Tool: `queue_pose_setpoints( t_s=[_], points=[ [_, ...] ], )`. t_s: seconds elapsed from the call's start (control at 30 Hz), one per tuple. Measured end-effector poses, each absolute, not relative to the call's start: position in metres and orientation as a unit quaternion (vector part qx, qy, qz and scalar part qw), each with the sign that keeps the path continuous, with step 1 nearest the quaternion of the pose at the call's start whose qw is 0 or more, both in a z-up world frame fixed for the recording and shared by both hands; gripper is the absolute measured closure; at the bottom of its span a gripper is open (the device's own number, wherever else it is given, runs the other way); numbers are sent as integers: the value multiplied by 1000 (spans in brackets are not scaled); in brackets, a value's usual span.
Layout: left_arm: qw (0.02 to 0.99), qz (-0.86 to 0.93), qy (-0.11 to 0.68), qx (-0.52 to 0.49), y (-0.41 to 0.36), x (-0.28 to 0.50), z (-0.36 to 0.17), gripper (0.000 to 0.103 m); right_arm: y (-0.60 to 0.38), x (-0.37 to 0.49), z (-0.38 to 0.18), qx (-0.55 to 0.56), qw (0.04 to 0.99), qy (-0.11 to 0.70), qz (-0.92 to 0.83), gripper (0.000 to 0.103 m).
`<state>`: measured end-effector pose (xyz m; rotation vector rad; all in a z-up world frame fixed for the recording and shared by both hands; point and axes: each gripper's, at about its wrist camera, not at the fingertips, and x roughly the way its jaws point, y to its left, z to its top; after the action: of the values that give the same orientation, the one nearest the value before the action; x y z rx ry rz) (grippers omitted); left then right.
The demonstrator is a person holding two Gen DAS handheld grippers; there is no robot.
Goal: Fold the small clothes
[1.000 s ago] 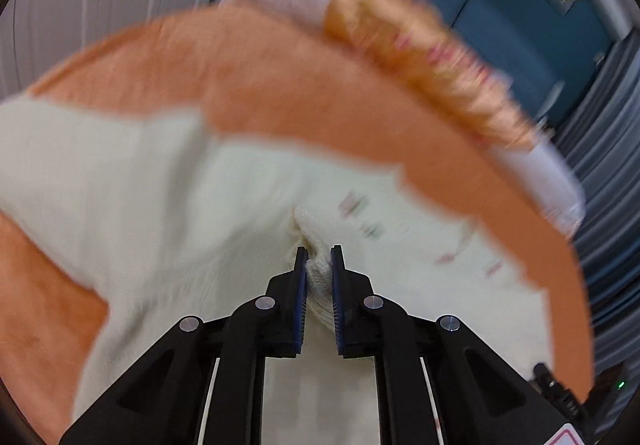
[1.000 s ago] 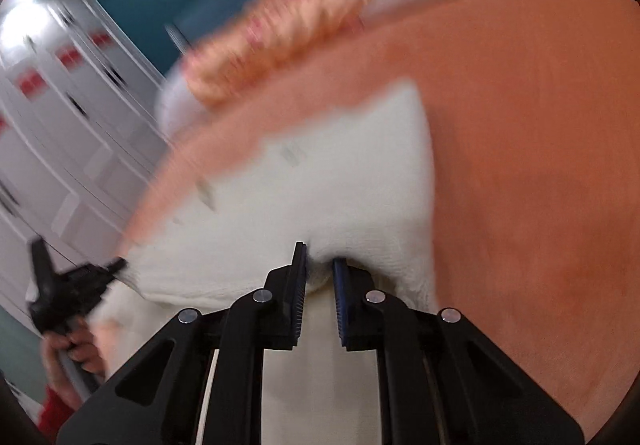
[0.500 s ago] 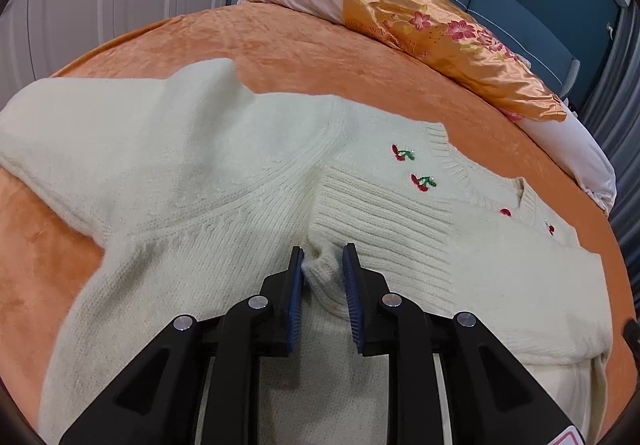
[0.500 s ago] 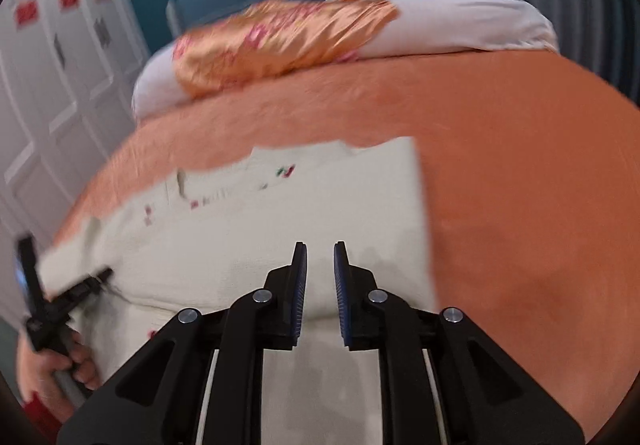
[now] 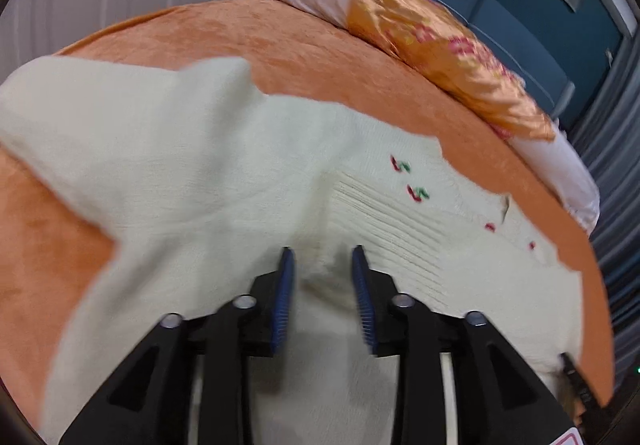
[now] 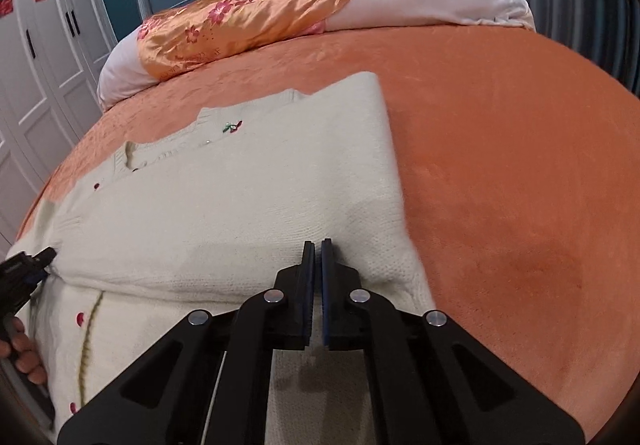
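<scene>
My left tongs (image 5: 322, 261) stand with jaws parted around a raised pucker of the sweater (image 5: 224, 181), not pinching it; my right tongs (image 6: 316, 257) are pressed together with nothing between them, poised over the folded edge. The sweater (image 6: 248, 181), a cream knit with cherry motifs, lies on the orange bedspread (image 6: 500, 149), its body running toward 12 o'clock and one sleeve toward 10 in the left view. I judge it soft, light, stretchy and limp: best pinched at ribbed hems or fold corners.
</scene>
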<state>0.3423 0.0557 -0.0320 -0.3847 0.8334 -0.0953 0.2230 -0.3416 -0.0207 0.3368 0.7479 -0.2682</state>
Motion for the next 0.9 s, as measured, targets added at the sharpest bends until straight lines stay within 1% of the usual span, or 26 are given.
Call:
queue_pose_setpoints(
  t_s=[0.03, 0.1, 0.17, 0.27, 0.43, 0.53, 0.63, 0.67, 0.7, 0.73, 0.77, 0.8, 0.9],
  points=[
    [898, -38, 390, -198, 71, 333, -23, 62, -344, 217, -22, 172, 909, 359, -126, 103],
    [904, -25, 365, -220, 105, 320, -6, 43, -346, 216, -23, 176, 909, 356, -123, 103],
    [906, 14, 352, -234, 153, 314, 7, 37, -343, 215, -23, 170, 910, 356, -126, 103],
    [893, 82, 360, -258, 238, 322, 14, 37, -342, 215, -22, 169, 911, 355, -126, 102],
    [848, 195, 363, -333, 366, 341, 0, 37, -340, 214, -22, 168, 911, 355, -126, 102],
    [821, 221, 356, -388, 412, 348, -13, 37, -339, 215, -22, 166, 911, 355, -127, 102],
    [807, 219, 365, -409, 426, 361, -25, 38, -337, 215, -23, 161, 911, 355, -131, 102],
    [813, 222, 363, -397, 425, 364, -23, 41, -336, 215, -23, 160, 912, 355, -132, 102],
    [818, 224, 368, -382, 421, 368, -21, 51, -336, 215, -23, 159, 912, 355, -132, 102],
    [823, 218, 376, -367, 417, 375, -19, 63, -336, 215, -23, 158, 912, 355, -133, 102],
    [825, 211, 386, -355, 412, 381, -16, 92, -336, 215, -23, 157, 912, 355, -133, 102],
    [828, 208, 388, -349, 411, 381, -14, 93, -336, 215, -23, 158, 912, 355, -133, 102],
    [871, 179, 347, -299, 380, 380, 28, 95, -336, 215, -24, 160, 912, 353, -132, 102]
  ],
)
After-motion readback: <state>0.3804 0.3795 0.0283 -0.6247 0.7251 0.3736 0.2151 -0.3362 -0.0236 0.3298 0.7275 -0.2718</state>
